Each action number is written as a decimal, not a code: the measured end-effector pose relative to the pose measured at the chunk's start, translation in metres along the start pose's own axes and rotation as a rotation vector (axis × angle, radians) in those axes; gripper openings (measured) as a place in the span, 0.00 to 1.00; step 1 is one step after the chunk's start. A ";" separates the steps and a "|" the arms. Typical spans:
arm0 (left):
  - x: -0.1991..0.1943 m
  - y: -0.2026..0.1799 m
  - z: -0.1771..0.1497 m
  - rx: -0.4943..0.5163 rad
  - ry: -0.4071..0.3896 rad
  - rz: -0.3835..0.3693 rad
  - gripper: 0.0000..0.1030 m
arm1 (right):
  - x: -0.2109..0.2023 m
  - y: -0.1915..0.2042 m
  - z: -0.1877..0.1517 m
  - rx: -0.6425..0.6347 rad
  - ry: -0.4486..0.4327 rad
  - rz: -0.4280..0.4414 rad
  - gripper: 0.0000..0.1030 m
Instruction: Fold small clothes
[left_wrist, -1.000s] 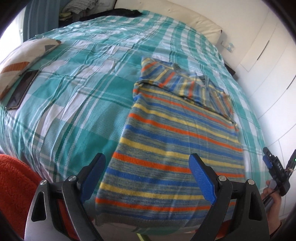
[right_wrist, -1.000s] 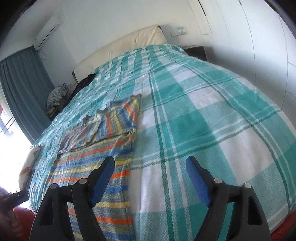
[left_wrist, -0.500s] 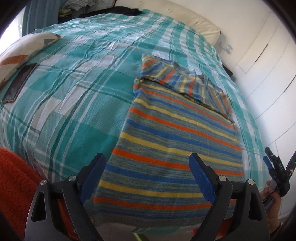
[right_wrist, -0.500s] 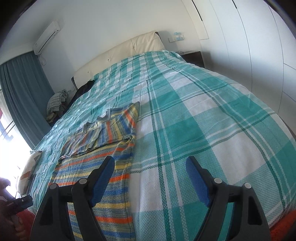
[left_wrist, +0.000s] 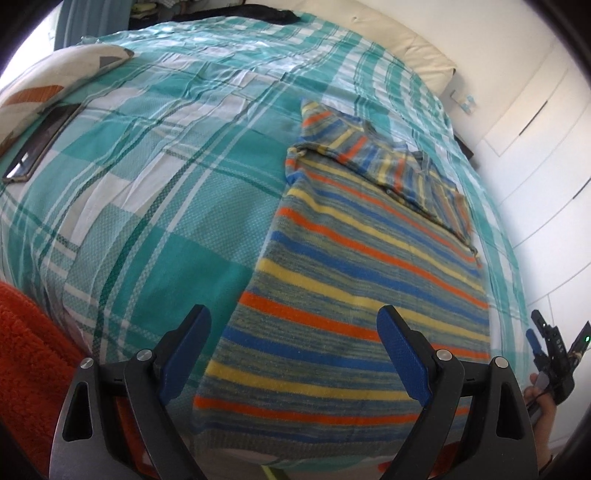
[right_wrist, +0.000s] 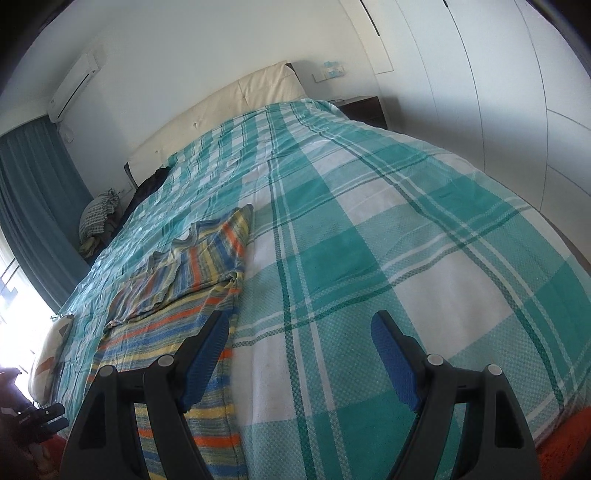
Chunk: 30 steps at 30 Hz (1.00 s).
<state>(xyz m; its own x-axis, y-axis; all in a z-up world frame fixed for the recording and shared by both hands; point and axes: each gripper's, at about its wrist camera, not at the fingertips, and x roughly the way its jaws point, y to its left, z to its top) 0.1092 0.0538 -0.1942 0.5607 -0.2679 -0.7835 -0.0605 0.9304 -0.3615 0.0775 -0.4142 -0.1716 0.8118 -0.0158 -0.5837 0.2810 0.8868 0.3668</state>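
Note:
A striped knit garment (left_wrist: 354, 280) in blue, orange, yellow and grey lies flat on the bed, its sleeves folded across the chest at the far end. My left gripper (left_wrist: 295, 325) hovers open over the garment's near hem, nothing between its blue pads. In the right wrist view the same garment (right_wrist: 192, 295) lies to the left. My right gripper (right_wrist: 299, 328) stands open above the bedspread just beside the garment's right edge, its left finger (right_wrist: 207, 350) over the stripes. The right gripper also shows at the left wrist view's right edge (left_wrist: 550, 350), held by a hand.
The bed carries a teal and white checked bedspread (right_wrist: 388, 229). A patterned cushion (left_wrist: 48, 85) and a dark flat tablet (left_wrist: 40, 144) lie at its left side. An orange fleece (left_wrist: 33, 354) is at the near left. White wardrobe doors (right_wrist: 498, 74) stand close on the right.
The left gripper has sunk slightly toward the garment's near hem, so the garment looks larger. The right gripper has rolled a little and stays in place. Both stay open.

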 end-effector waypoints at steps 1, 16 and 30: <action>0.000 -0.002 0.000 0.008 0.000 -0.001 0.90 | 0.000 0.001 0.000 -0.005 0.002 0.001 0.77; 0.008 -0.009 -0.003 0.043 0.024 -0.003 0.90 | 0.003 0.001 -0.003 0.002 0.018 0.017 0.77; 0.012 -0.010 -0.003 0.046 0.030 -0.006 0.90 | 0.003 -0.005 -0.001 0.028 0.014 0.001 0.77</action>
<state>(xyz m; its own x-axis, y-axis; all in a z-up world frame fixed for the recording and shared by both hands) 0.1139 0.0407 -0.2016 0.5355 -0.2802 -0.7967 -0.0189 0.9392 -0.3430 0.0779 -0.4182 -0.1756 0.8051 -0.0079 -0.5931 0.2942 0.8736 0.3877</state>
